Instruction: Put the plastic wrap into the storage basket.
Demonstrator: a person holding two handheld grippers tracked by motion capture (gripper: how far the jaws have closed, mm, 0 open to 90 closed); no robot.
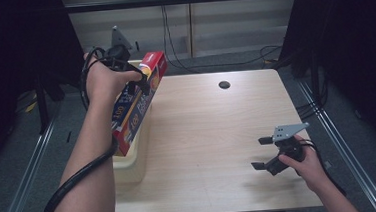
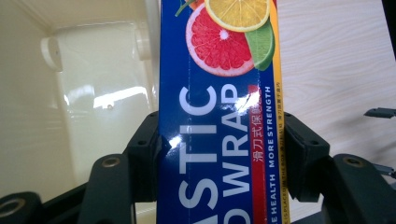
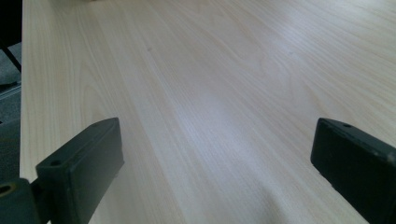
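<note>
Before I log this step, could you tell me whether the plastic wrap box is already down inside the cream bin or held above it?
Held above it, tilted: the left tool clamps the plastic wrap box over the cream bin.

Left gripper (image 1: 141,81) at 10 o'clock clamps a plastic wrap box (image 1: 138,104), tilted over a cream bin (image 1: 130,162); right gripper (image 1: 262,153) gapes at 4 o'clock.

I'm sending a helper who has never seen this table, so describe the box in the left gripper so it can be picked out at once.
Start at the pale wooden table and go to its left edge, where a cream plastic bin sits. Tilted above that bin is the plastic wrap box, clamped between the jaws of the left gripper. Nothing else here is so colourful: it is long and blue, with a red end, white lettering and pictured citrus slices.
</note>
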